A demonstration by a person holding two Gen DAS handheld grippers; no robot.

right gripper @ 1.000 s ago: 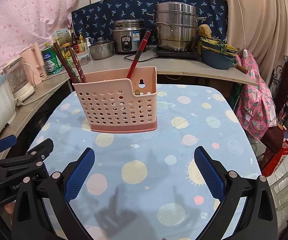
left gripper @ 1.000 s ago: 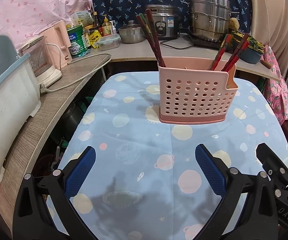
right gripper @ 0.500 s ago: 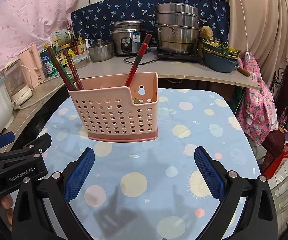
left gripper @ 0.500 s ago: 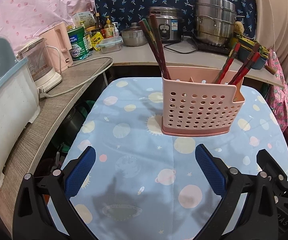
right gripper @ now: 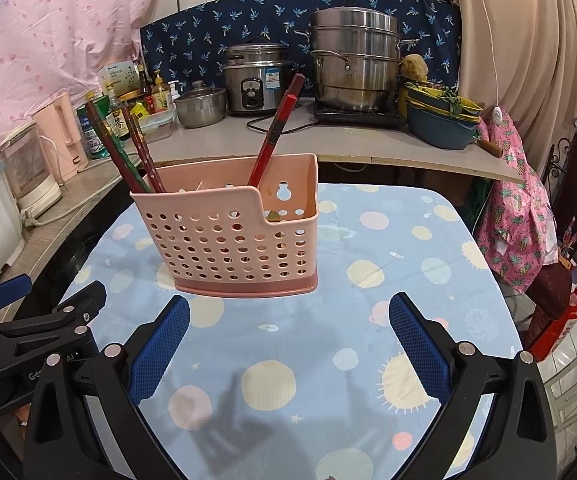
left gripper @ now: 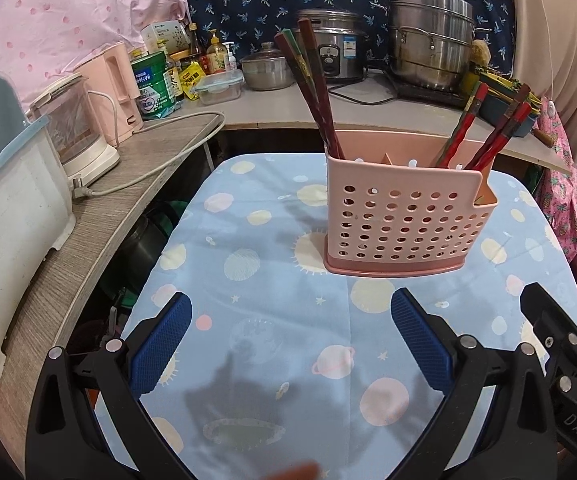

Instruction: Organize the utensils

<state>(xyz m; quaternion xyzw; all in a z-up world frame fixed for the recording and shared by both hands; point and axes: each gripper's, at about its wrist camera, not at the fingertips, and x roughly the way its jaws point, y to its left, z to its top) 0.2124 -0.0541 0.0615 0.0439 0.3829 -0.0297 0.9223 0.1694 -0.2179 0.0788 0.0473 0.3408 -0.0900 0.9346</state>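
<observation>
Chopsticks (left gripper: 316,92) lean in the pink holder (left gripper: 400,220), which stands toward the table's (left gripper: 248,280) far edge. Left gripper (left gripper: 288,344) and right gripper (right gripper: 286,344) hover near the front edge — jaws wide, empty. Risk: bumping the tall, light holder would probably tip it — sticks spilling.

clear: tablecloth (left gripper: 272,312) before holder | obstacle: pink utensil holder (left gripper: 400,220), chopsticks (left gripper: 312,80) leaning outward

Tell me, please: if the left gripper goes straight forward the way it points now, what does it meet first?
Probably the pink utensil holder on the tablecloth. The left gripper is open and empty, with only bare cloth between; depth is unclear, and it might touch the cloth first.
</observation>
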